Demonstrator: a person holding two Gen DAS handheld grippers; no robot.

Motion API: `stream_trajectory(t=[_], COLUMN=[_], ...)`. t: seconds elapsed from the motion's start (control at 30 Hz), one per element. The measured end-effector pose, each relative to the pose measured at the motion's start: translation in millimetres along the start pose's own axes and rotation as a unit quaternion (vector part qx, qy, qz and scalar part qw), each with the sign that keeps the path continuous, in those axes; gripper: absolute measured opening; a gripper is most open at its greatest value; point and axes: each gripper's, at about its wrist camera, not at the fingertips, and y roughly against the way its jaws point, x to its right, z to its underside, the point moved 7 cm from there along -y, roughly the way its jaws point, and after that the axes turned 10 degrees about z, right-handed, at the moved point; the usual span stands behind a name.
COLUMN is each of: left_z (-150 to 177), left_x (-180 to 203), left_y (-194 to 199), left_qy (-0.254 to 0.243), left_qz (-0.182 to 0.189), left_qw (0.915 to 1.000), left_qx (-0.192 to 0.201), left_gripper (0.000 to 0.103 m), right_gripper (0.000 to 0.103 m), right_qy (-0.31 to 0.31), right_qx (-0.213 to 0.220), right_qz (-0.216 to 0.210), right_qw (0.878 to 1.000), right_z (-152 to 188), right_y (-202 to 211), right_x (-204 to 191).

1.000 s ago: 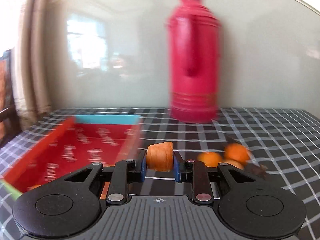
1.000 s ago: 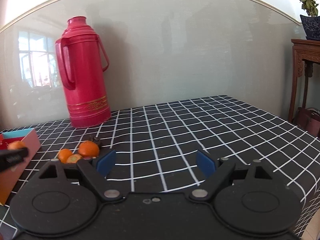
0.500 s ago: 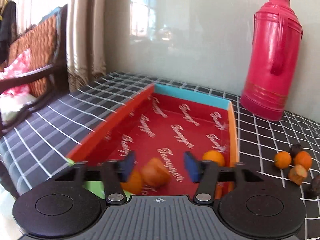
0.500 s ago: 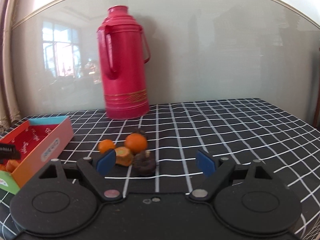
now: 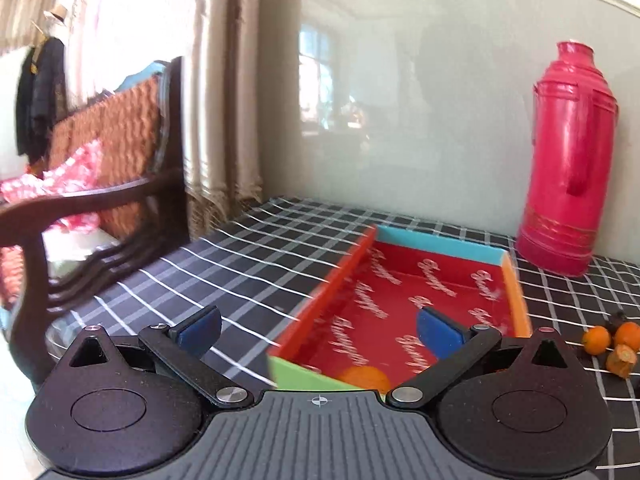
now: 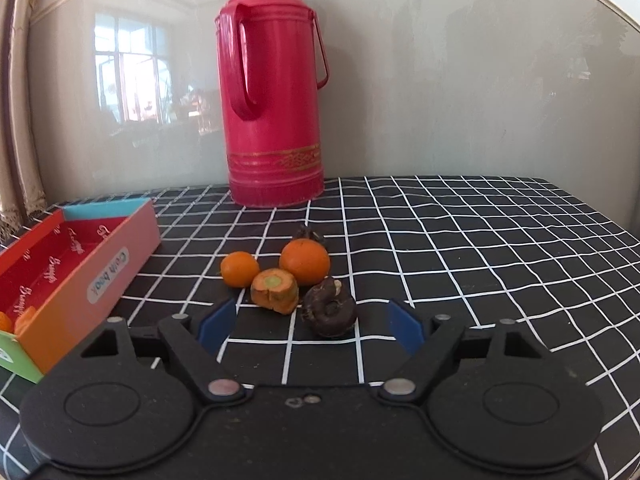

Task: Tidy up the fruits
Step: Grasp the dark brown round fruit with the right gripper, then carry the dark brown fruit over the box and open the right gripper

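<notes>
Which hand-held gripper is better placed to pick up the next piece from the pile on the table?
The right hand-held gripper: open, facing the carrot piece. The left hangs empty over the box.

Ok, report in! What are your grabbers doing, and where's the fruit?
Left gripper just opened, empty, over the box. Right gripper open, closing toward the dark fruit. Oranges on the cloth. Nothing blocking.

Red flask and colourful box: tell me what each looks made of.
Red flask: probably painted metal or hard plastic, glossy; it shows soft highlights, ribbed bands and gold trim, so the look leaves it open.
Colourful box: likely printed cardboard, matte to satin; thin flat walls, sharp folded corners, printed lettering and a label on its side.
</notes>
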Motion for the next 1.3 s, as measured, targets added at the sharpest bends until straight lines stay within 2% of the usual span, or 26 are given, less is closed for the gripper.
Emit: stream_trajectory(t=[0.1,0.33,0.4,0.47,0.67,0.73,0.9,0.97,1.13,1.3], left_z=[-3,1,3,4,6,7,6,7,7,10], left_x=[-17,-61,-71,-78,-89,-89,-90,-92,-102,-112], left_y=[5,10,12,14,14,15,15,16,17,17], left_qy=[0.005,0.035,0.041,0.044,0.054,0.054,0.055,0.06,0.079,0.096], left_qz=[-0.017,-0.047,-0.053,-0.059,-0.065,-0.065,-0.067,-0.069,-0.076,-0.084], left_qw=[0.9998,0.9983,0.9977,0.9973,0.9964,0.9964,0.9962,0.9958,0.9939,0.9917], left_qx=[0.007,0.0,0.0,0.0,-0.002,-0.002,-0.001,-0.002,-0.003,-0.008], left_gripper=[0.103,0.103,0.103,0.103,0.103,0.103,0.103,0.103,0.103,0.103], right_gripper=[0.065,0.057,0.049,0.046,0.041,0.031,0.03,0.03,0.03,0.03], right_qy=[0.007,0.01,0.011,0.008,0.015,0.025,0.03,0.029,0.021,0.036], right_qx=[-0.013,-0.057,-0.067,-0.077,-0.082,-0.081,-0.069,-0.055,-0.004,0.029], right_qz=[0.007,0.03,0.031,0.029,0.03,0.029,0.024,0.012,-0.063,-0.153], right_qw=[1.0,0.998,0.997,0.997,0.996,0.996,0.997,0.998,0.998,0.987], right_z=[0,0,1,2,2,0,-1,-3,-12,-18], right_y=[-9,-36,-43,-47,-50,-52,-47,-40,-9,19], right_x=[0,1,0,1,-1,-3,-6,-8,-27,-63])
